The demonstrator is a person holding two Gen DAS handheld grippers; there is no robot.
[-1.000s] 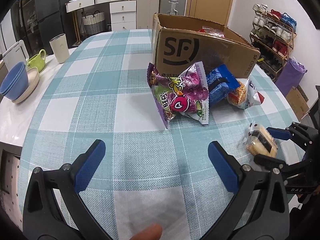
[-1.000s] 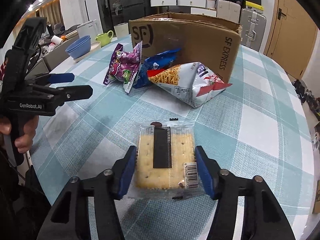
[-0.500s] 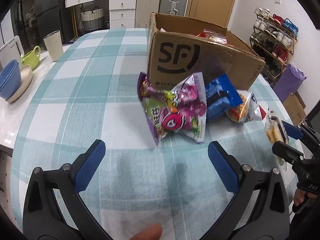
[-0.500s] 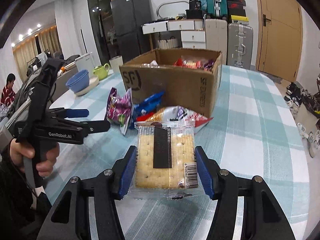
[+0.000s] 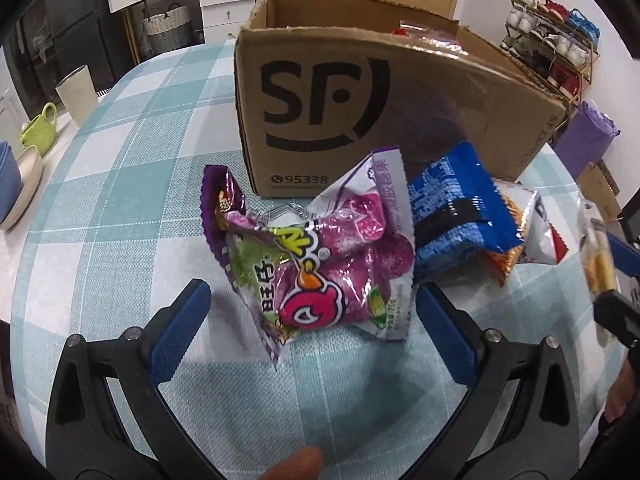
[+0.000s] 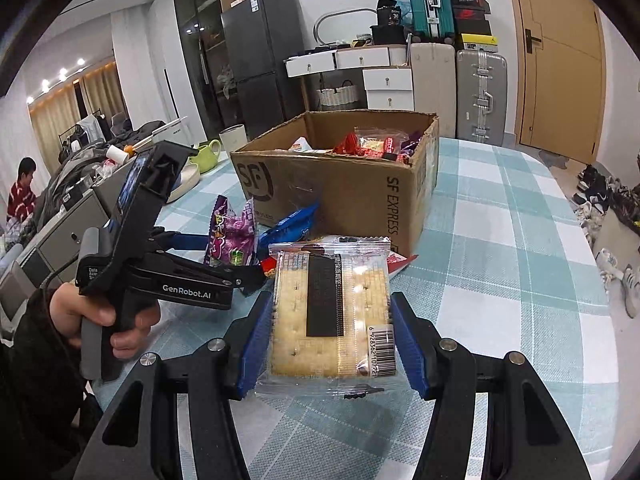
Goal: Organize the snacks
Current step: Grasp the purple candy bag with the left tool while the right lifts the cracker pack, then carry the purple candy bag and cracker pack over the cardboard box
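Observation:
My right gripper (image 6: 331, 336) is shut on a clear cracker packet (image 6: 330, 312) and holds it up above the table, in front of the open cardboard box (image 6: 340, 196). The box holds several snacks (image 6: 368, 145). My left gripper (image 5: 312, 320) stands open, its blue pads on either side of a purple candy bag (image 5: 316, 256) that lies on the checked tablecloth; the pads do not touch it. Beside that bag lie a blue snack bag (image 5: 456, 216) and a white chip bag (image 5: 528, 232), against the box (image 5: 360, 104). The left gripper (image 6: 224, 260) also shows in the right wrist view.
A beige cup (image 5: 78, 92), a green cup (image 5: 40, 130) and stacked bowls (image 5: 16, 184) sit at the table's left edge. A shoe rack (image 5: 552, 52) and a purple bag (image 5: 588, 136) stand beyond the right edge. A person (image 6: 24, 192) sits far off.
My left gripper has moved forward and down until the purple bag lies between its open pads. The right gripper has lifted the cracker packet and tilted up, so the box's inside now shows.

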